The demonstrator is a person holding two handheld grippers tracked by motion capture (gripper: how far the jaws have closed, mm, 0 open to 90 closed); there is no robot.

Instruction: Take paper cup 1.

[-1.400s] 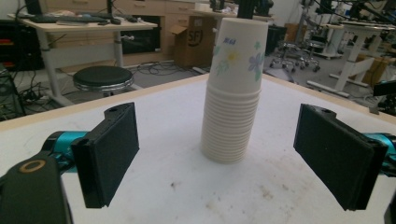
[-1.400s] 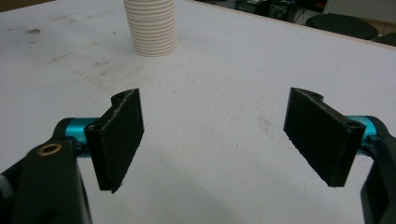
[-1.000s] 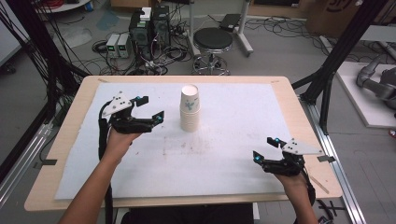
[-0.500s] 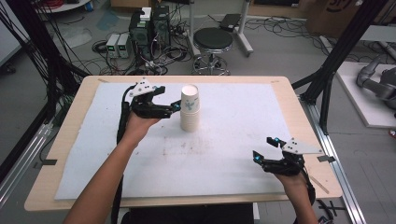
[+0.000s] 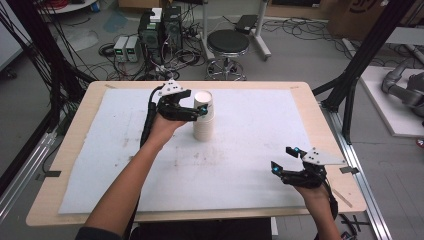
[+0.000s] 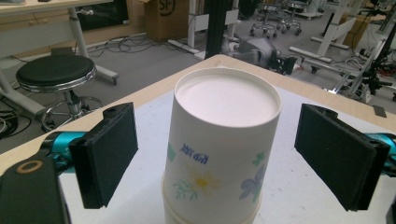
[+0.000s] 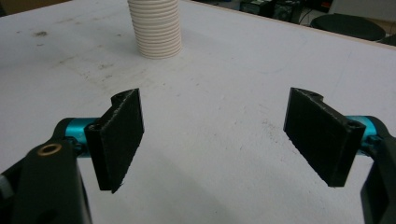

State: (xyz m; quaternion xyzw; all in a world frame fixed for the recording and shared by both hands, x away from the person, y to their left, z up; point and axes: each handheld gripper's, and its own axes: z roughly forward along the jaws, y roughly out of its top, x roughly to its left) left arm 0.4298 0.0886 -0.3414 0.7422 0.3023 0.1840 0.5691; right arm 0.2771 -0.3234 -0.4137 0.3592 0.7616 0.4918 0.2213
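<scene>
Standing upside down on the white mat, the stack of paper cups sits toward the table's far edge, left of centre. The left gripper view brings out what the high view cannot: blue lettering and flower prints on the top cup, and the rim of the next cup just under it. The right gripper view catches the ribbed lower rims of the stack at about 11 o'clock, well apart from its own jaws. The left gripper is at the stack's 9 o'clock, its jaws apart on either side of the top cup, neither pad touching it. The right gripper hovers near the table's near right corner, at the stack's 4 o'clock, jaws wide apart over bare mat.
</scene>
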